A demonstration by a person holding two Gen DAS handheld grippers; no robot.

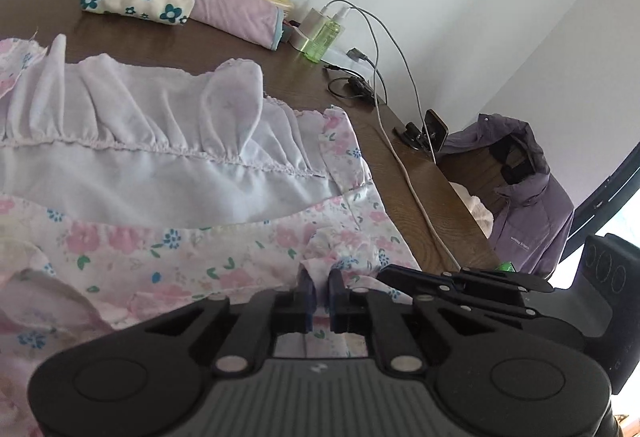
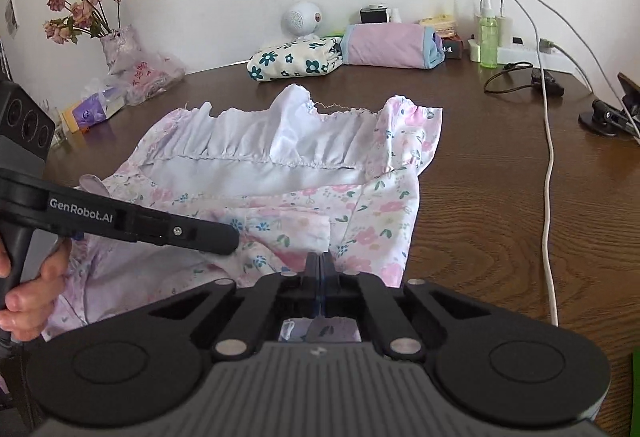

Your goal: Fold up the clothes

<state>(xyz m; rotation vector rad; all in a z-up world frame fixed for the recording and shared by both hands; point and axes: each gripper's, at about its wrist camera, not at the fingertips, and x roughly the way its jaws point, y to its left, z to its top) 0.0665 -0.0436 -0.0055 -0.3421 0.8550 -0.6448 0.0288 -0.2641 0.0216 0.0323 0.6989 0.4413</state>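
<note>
Floral garment [image 2: 280, 173] spread on wooden table [image 2: 480, 197], waistband at far side, near hem clamped in both left gripper [image 1: 319, 287] and right gripper [image 2: 321, 261], side by side, cloth running straight ahead toward folded pile [image 2: 296, 59].

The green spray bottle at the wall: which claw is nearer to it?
Right. The right claw grips the floral dress on the green spray bottle side; the left claw grips it farther away.
</note>
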